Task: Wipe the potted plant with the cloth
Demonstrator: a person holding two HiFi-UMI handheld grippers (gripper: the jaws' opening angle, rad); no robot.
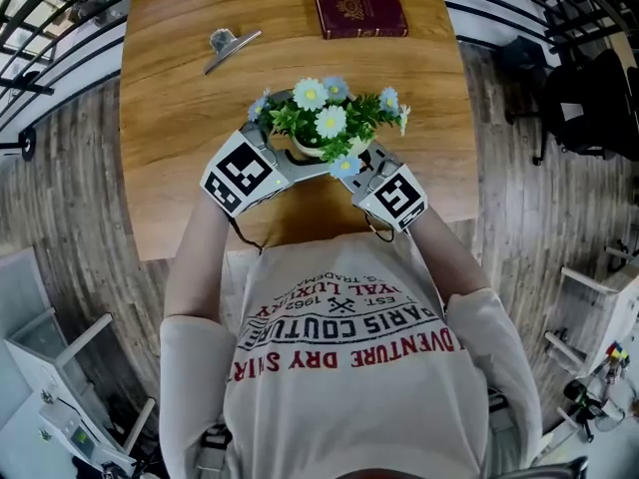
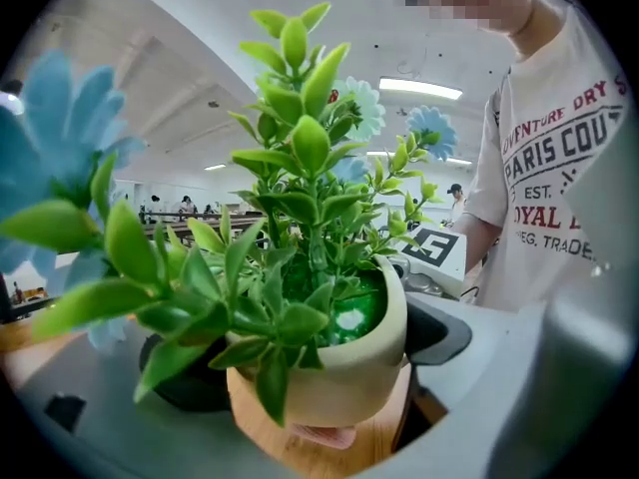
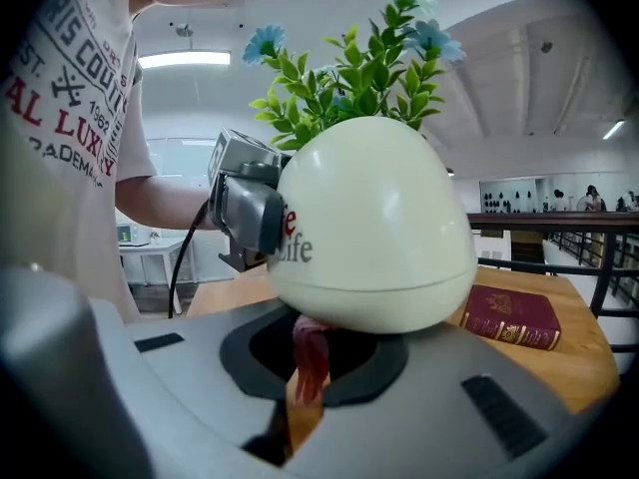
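Jaws of our left gripper (image 1: 283,158) stand wide apart around the potted plant (image 1: 321,128), one on each side of its cream pot, and they seem to press against its rounded wall, so we take it as held. Our right gripper (image 1: 357,163) has its jaws drawn together to a narrow slit, and a strip of red cloth (image 3: 310,352) is pinched in that slit. The upper end of the cloth touches the lower wall of the pot, just under the printed letters. From the left gripper view we see the same red cloth peeping out below the pot on its other side. The plant stands near the near edge of the wooden table (image 1: 180,98), about midway between left and right, with our two grippers meeting at it from the near left and the near right. We count two grippers, one potted plant and one cloth. On the far part of the table lie one dark red book (image 1: 360,12), a little to the right, and one metal clip (image 1: 228,45) to the left, both well apart from the plant. White and pale blue flowers rise among the green leaves; they crowd too closely for a sure count.
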